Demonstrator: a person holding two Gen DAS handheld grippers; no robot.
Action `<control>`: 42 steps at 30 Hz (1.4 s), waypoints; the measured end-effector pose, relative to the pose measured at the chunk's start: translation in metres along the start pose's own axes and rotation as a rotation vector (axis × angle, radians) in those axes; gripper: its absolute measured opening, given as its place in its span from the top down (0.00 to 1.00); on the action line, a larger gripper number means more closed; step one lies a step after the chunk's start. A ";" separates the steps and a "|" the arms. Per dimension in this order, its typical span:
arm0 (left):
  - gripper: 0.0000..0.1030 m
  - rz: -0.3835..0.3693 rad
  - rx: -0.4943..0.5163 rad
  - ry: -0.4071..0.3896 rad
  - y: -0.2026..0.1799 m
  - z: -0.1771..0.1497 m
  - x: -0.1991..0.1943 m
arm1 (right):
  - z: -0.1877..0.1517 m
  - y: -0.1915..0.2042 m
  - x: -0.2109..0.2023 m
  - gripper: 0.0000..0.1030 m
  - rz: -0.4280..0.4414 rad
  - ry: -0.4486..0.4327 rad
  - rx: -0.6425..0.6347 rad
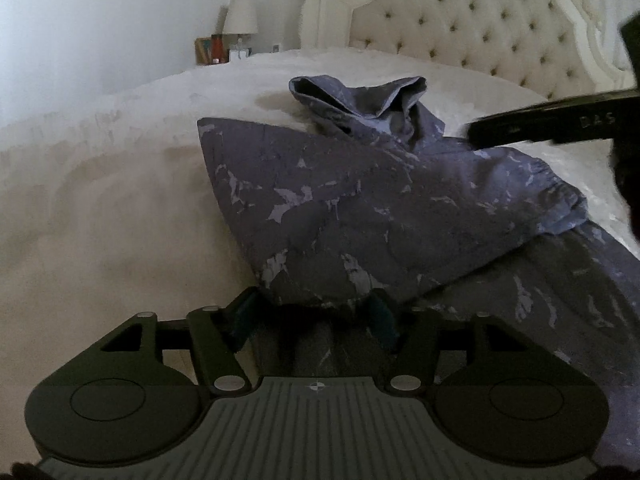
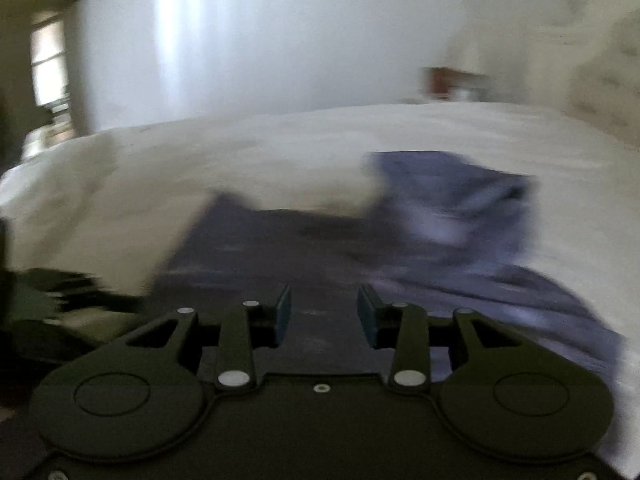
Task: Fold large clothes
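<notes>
Left wrist view: a purple patterned garment [image 1: 360,208] is spread on a white bed [image 1: 120,200], its length running toward the tufted headboard [image 1: 480,28]. Its near edge is bunched between the left gripper [image 1: 316,316] pads; whether it is clamped cannot be told. Faint letters "DAS" are read on the right gripper [image 1: 560,124].

Right wrist view, blurred: the right gripper [image 2: 324,316] is seen released, nothing pinched, above the garment [image 2: 440,220].

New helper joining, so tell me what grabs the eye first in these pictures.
A purple-grey patterned garment lies rumpled in the middle of a white bed. The left gripper has the garment's near edge bunched between its fingers. Behind stands a tufted cream headboard.
</notes>
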State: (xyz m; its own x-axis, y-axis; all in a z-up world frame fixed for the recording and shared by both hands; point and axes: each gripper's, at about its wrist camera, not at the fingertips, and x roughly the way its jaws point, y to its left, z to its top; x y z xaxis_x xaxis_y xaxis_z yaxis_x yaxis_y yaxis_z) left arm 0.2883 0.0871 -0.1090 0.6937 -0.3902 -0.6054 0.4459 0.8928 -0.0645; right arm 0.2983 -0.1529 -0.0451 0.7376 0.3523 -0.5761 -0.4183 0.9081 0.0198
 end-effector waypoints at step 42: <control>0.38 0.102 -0.283 -0.141 0.026 0.012 -0.016 | -0.024 0.074 0.083 0.57 0.150 0.130 -0.228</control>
State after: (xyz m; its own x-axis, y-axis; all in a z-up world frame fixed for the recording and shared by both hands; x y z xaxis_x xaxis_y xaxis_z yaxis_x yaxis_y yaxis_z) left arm 0.2952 0.1136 -0.0913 0.8071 -0.3050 -0.5055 0.2087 0.9483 -0.2390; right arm 0.3160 -0.0614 -0.1109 0.5906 0.4336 -0.6806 -0.6368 0.7685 -0.0630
